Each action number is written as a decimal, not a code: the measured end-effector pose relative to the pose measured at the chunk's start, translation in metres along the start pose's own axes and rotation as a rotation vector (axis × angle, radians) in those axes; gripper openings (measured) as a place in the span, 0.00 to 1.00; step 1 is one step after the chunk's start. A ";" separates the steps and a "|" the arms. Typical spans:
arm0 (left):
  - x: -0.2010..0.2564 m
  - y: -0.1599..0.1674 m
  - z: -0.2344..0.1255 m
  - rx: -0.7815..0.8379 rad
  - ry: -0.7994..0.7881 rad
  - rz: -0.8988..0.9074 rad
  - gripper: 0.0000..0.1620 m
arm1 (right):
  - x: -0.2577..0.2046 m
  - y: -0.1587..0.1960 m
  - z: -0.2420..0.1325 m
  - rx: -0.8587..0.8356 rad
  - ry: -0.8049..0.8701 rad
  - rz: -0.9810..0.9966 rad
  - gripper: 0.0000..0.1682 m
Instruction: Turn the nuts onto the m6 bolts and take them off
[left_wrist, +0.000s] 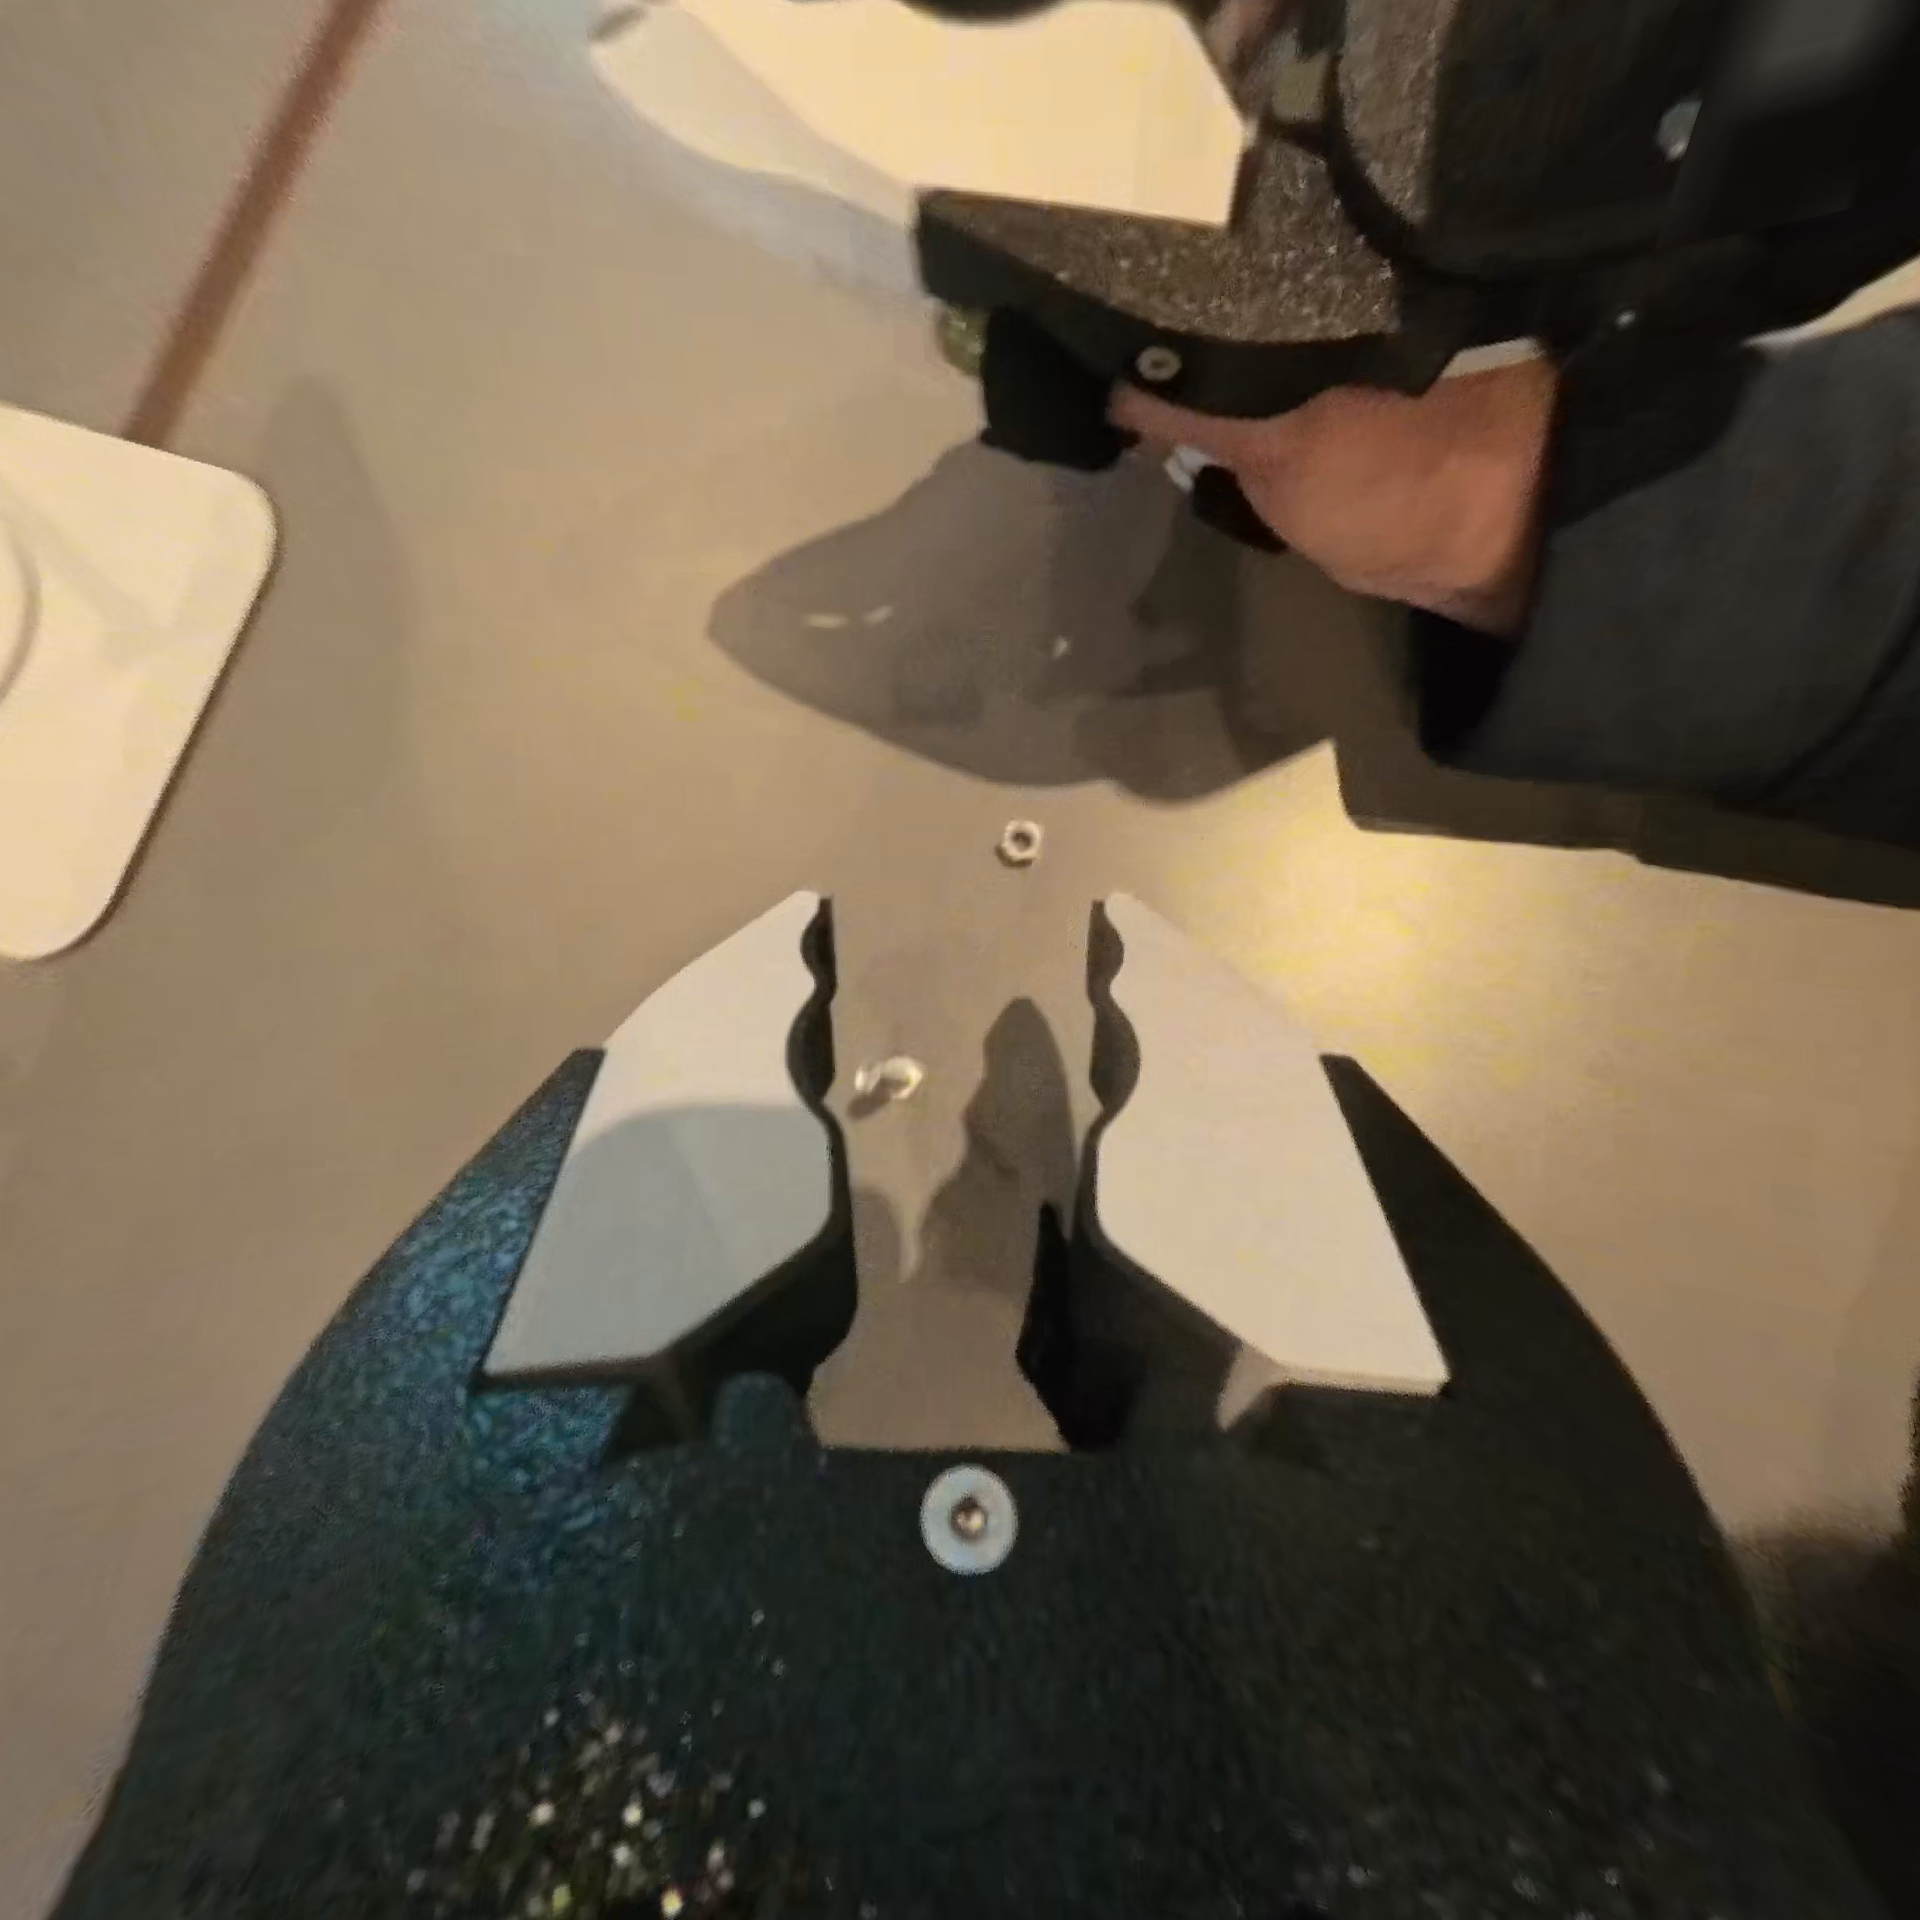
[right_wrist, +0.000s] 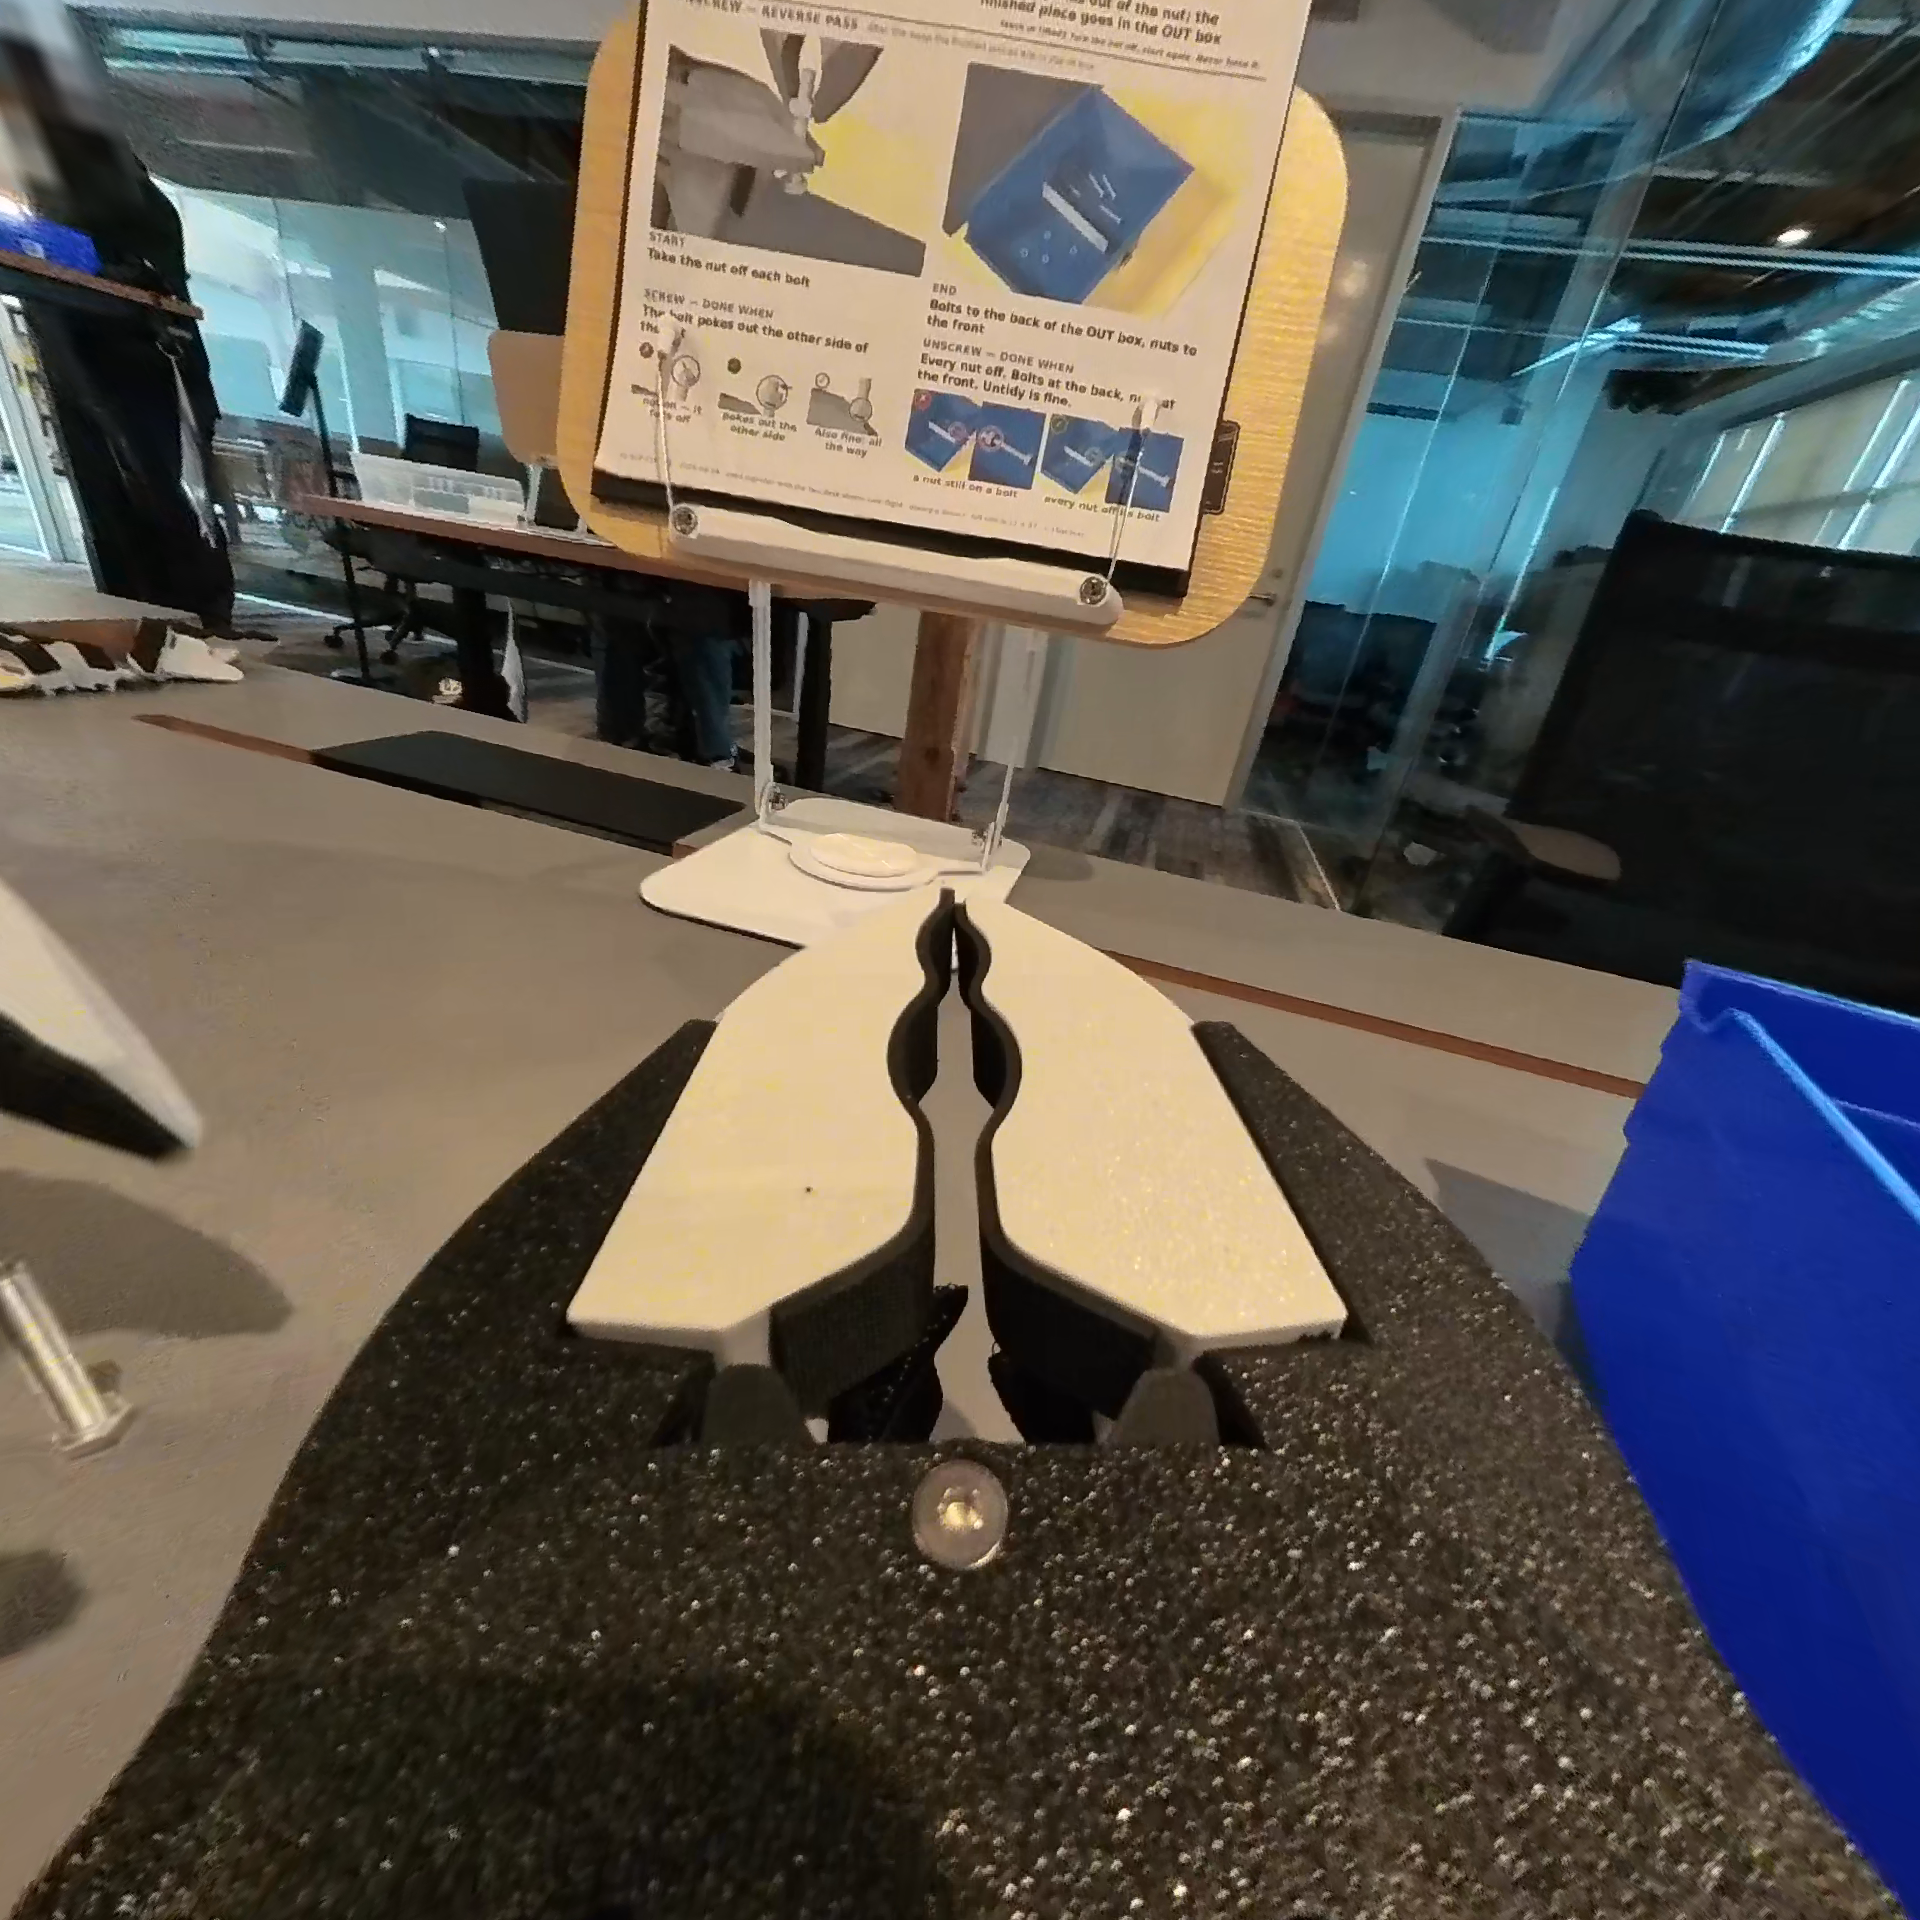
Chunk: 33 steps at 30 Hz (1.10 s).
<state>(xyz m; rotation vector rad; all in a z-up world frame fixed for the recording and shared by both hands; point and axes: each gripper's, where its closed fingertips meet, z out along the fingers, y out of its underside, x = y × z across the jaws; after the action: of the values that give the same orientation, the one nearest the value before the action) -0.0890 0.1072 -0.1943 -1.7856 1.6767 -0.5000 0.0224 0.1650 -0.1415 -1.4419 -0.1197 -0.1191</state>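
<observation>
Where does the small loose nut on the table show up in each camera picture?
Left wrist view: the nut lies on the grey table, near the picture's centre, just beyond the open left gripper.
Right wrist view: the nut is not in it.
Shared landmark: the grey table, which fills the left view and runs across the middle of the right.

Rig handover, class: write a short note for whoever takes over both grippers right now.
Left gripper: open, empty, pointing down over the table.
Right gripper: shut, nothing visible between its fingers, pointing at the instruction stand.
Things: one loose nut lies just ahead of the left fingertips; another small shiny piece, blurred, lies between the left fingers. A bolt lies at the right view's left edge. Blue bin on the right.
Done: cannot tell.
Left: pick up nut and bolt.
</observation>
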 end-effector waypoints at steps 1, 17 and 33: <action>-0.004 0.003 -0.010 0.035 -0.012 -0.032 0.29 | 0.000 -0.001 0.000 0.001 -0.006 0.004 0.00; -0.025 0.066 -0.007 0.133 -0.075 -0.138 0.31 | -0.156 0.029 -0.042 -0.295 -0.909 -0.079 0.11; -0.017 0.061 0.002 0.255 -0.077 -0.100 0.31 | -0.164 0.036 -0.042 -0.351 -0.940 -0.014 0.03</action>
<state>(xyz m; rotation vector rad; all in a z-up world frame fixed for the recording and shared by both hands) -0.1349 0.1244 -0.2347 -1.6839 1.4081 -0.6498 -0.1341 0.1290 -0.2071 -1.7452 -0.9119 0.5638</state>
